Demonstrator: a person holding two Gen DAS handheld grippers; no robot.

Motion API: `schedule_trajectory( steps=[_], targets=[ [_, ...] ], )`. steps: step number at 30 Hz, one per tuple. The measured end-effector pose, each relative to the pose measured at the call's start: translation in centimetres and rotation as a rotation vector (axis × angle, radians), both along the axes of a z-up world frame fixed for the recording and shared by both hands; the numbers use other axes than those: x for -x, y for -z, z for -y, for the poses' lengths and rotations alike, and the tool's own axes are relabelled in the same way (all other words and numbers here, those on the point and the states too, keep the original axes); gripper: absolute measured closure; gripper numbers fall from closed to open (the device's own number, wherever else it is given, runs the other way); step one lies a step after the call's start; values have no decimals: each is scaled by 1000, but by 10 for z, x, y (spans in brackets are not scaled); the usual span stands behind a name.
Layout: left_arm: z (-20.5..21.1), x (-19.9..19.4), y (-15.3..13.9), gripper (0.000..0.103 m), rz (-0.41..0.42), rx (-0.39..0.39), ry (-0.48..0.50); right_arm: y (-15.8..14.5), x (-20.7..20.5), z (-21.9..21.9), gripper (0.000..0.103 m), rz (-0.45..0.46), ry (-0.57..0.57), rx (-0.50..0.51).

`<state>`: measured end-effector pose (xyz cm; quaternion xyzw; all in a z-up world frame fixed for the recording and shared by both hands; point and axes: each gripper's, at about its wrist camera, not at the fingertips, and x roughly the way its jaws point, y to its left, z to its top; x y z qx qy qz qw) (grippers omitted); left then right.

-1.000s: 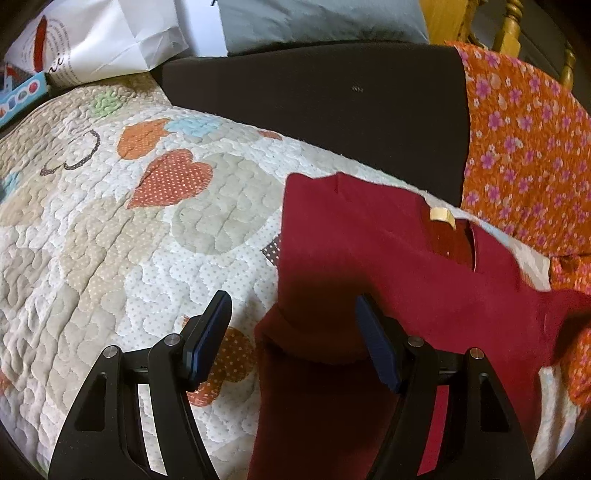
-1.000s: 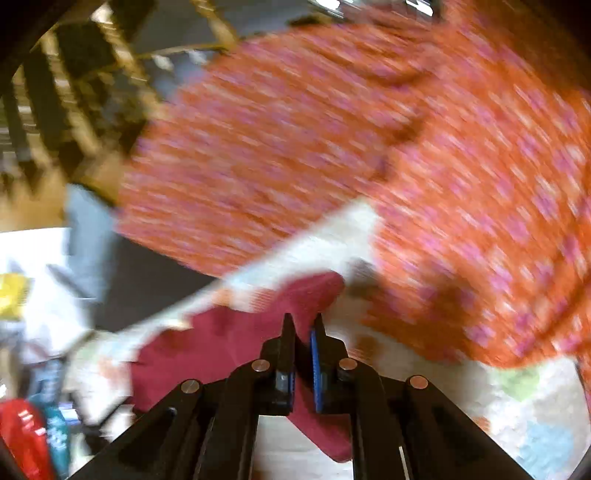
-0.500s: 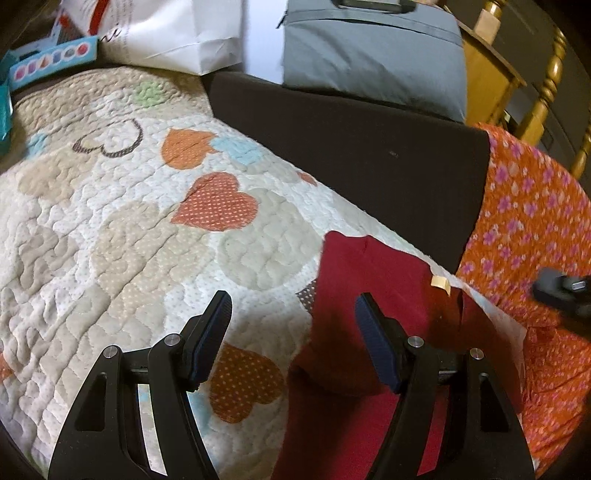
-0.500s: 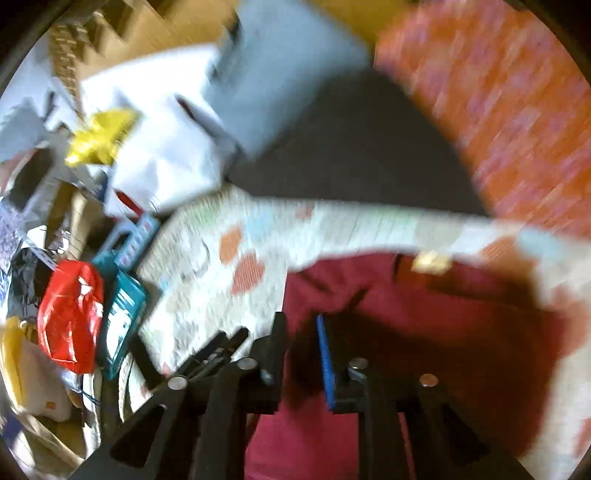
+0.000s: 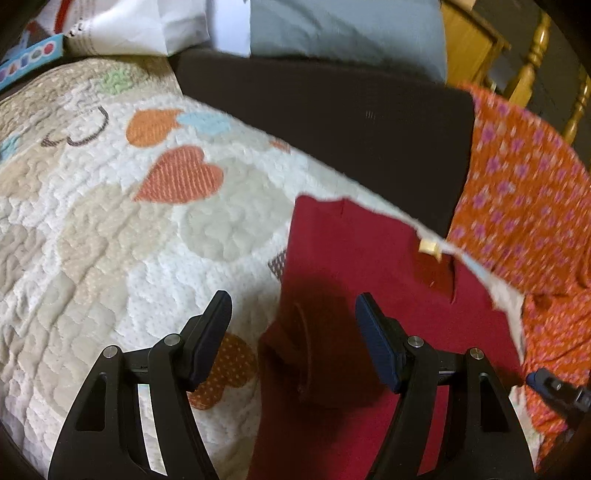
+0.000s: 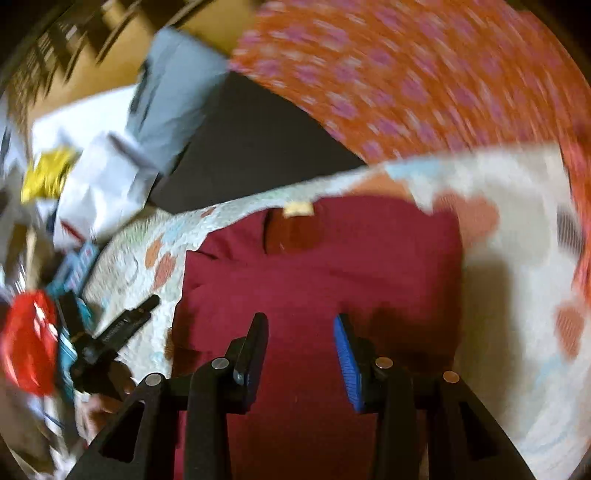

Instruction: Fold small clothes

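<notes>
A dark red shirt (image 5: 369, 266) lies flat on a heart-patterned quilt (image 5: 110, 229), collar and pale label (image 5: 429, 246) toward the far edge. My left gripper (image 5: 293, 321) is open and empty, hovering over the shirt's left edge. My right gripper (image 6: 300, 343) is open and empty above the middle of the shirt (image 6: 317, 273). Its tip shows at the lower right of the left wrist view (image 5: 554, 387), and the left gripper shows at the left of the right wrist view (image 6: 122, 328).
An orange floral cloth (image 5: 524, 206) hangs at the right, close to the shirt. A dark board (image 5: 332, 122) runs along the quilt's far edge, with a grey bag (image 5: 343, 29) and white bag (image 5: 122, 26) behind. Packets and a red bag (image 6: 29, 343) lie left.
My right gripper has opened and swung over the middle of the shirt. My left gripper stays open and has shifted slightly over the shirt's left edge.
</notes>
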<state>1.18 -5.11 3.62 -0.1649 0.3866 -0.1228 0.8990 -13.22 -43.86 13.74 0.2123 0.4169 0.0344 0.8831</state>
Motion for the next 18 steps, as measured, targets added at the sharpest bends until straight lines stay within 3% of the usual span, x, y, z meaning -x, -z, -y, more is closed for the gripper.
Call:
schedule_trajectory(
  steps=[2,5,12,18],
  targets=[
    [10,-4,5,33,-8,-19,17,16,3,11,68,-24,46,-22],
    [24,-12,13,34,-34,-67,60,25,11,26,68,-19,113,24],
    [43,-15,15,86,-10,-163,122,36,18,41,68,13,156,-86],
    [27,-8,-12,91,21,-25,133,23,26,45,68,87,191,-70]
  ],
)
